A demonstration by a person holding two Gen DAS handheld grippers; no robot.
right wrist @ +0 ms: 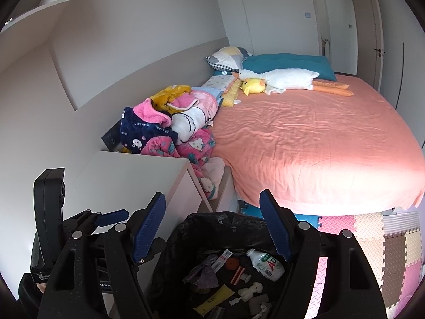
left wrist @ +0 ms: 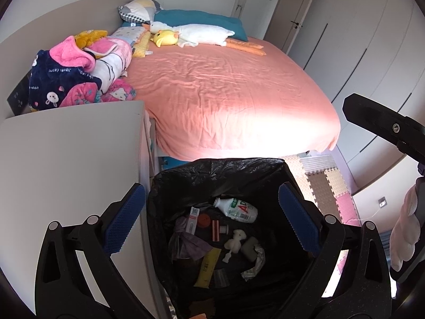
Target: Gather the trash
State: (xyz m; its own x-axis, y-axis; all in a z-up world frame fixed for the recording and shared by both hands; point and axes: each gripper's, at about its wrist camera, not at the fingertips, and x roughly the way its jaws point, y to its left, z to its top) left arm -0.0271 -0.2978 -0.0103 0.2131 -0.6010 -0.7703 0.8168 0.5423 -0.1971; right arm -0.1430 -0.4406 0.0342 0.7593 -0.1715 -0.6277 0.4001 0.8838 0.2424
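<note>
Directly below both my grippers stands the trash bin [left wrist: 186, 175], lined with a crinkled, glossy black bag, set between the white bedside cabinet [left wrist: 66, 146] and the foot of the bed [left wrist: 225, 87]. My left gripper [left wrist: 211, 219] hangs over the bin mouth with its blue ribbed pads spread wide and nothing between them; my right gripper [right wrist: 212, 224] hangs likewise, pads well apart and empty. Both sit about equally near the opening, the left slightly more centred over it by my judgement. Collected trash lies on the bag floor: a white plastic bottle [left wrist: 237, 210] with green-and-red label, lying on its side with its long axis slanting across the bin; a flat yellow sachet [left wrist: 208, 267]; a crumpled foil wrapper [left wrist: 255, 261]; a limp purple film bag [left wrist: 190, 243]; a small red round cap [left wrist: 204, 219]. No loose trash shows on the cabinet top or the peach bedsheet, so I judge the collection largely done. Foam floor mats [right wrist: 372, 228] lie beside the bin.
</note>
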